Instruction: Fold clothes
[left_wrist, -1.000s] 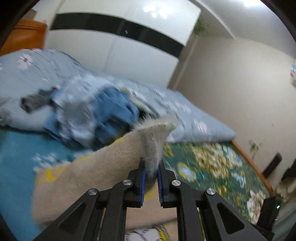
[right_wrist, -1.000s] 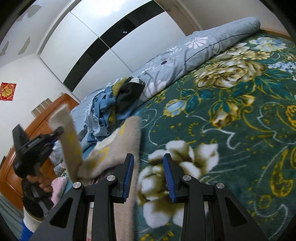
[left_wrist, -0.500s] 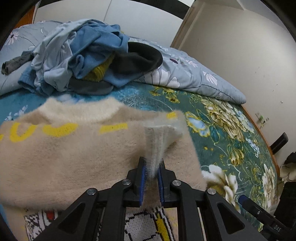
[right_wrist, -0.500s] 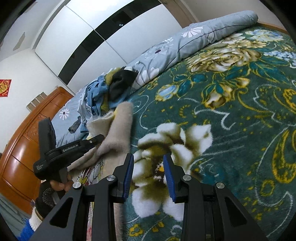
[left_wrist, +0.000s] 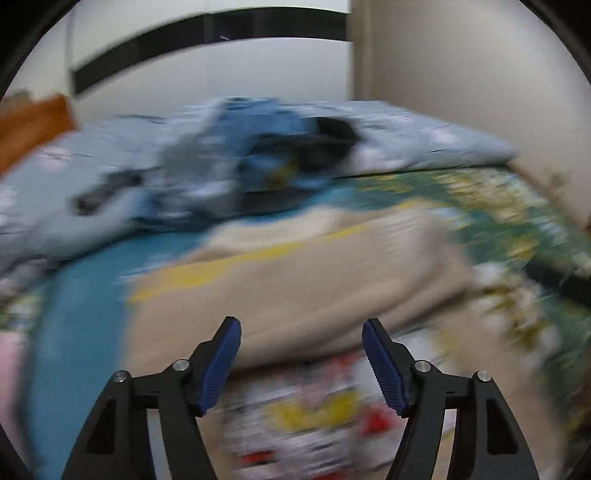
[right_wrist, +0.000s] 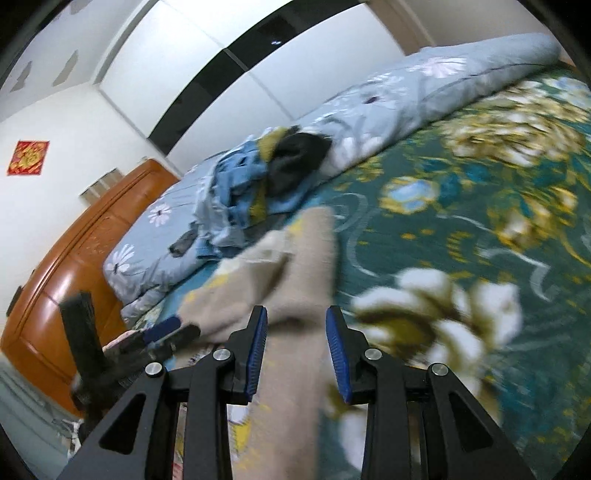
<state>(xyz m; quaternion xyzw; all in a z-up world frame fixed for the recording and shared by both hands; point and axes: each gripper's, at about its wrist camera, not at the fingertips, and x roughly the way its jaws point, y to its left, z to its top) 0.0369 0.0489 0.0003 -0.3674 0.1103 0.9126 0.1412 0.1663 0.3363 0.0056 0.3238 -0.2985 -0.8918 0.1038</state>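
Beige sweater (left_wrist: 295, 280) flat on bedspread (right_wrist: 461, 221); both tools spread, nothing gripped.

A green floral bedspread (right_wrist: 461, 229) covers the bed. Along its far edge lies a rolled grey-blue flowered quilt (right_wrist: 424, 92). Beyond the quilt stands a white wardrobe with a black band (right_wrist: 207, 85); left of the quilt, an orange wooden headboard (right_wrist: 74, 266) and a red wall decoration (right_wrist: 28, 157).

The fuzzy beige sweater with yellow lettering (left_wrist: 306, 280) lies on the green floral bedspread (right_wrist: 461, 236), just before the left tongs (left_wrist: 301, 363) — behind it a heap of blue and black clothes (left_wrist: 258, 166) rests against the rolled grey-blue floral quilt (right_wrist: 424, 88), the orange wooden headboard (right_wrist: 74, 266) to the left.
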